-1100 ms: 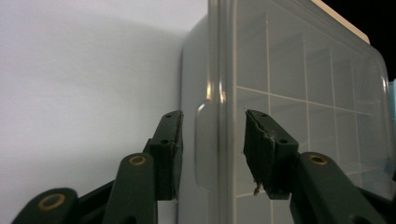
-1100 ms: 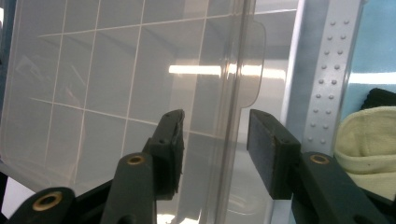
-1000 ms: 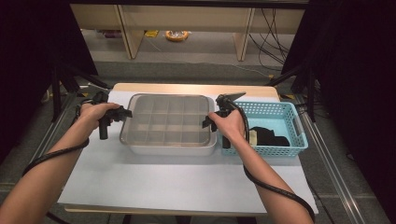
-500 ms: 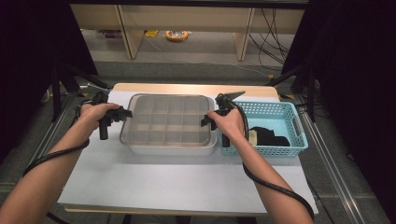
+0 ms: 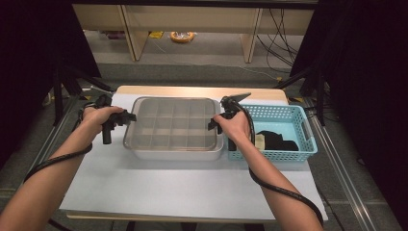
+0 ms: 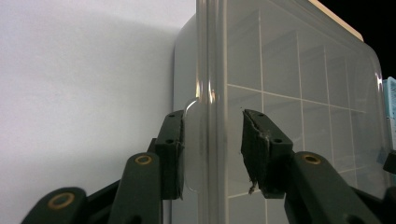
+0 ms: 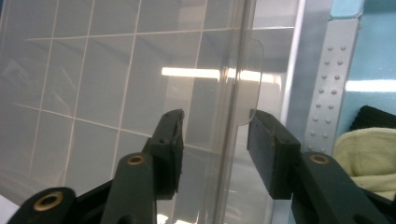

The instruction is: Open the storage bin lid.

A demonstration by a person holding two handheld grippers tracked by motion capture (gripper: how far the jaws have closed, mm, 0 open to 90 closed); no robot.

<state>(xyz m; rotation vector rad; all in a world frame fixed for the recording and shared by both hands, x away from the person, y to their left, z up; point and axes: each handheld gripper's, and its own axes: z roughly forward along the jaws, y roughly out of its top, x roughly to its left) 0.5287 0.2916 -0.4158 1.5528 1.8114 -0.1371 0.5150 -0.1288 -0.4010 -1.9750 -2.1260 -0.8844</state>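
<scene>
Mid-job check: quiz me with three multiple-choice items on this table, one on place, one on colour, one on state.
1. Where is the basket relative to the compartment box? A) left of it B) right of it C) on top of it
2. The basket's colour? A) red B) blue C) white
3. The left hand-held gripper jaws? A) either side of the lid edge B) clamped on a cloth C) inside the basket
Answers: 1 B, it sits at the box's right side; 2 B, its mesh is blue; 3 A, one pad stands on each side of the rim.

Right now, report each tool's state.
Left tool: open, straddling the clear plastic lid's edge tab.
Right tool: open around the lid's opposite tab, just been closing.
</scene>
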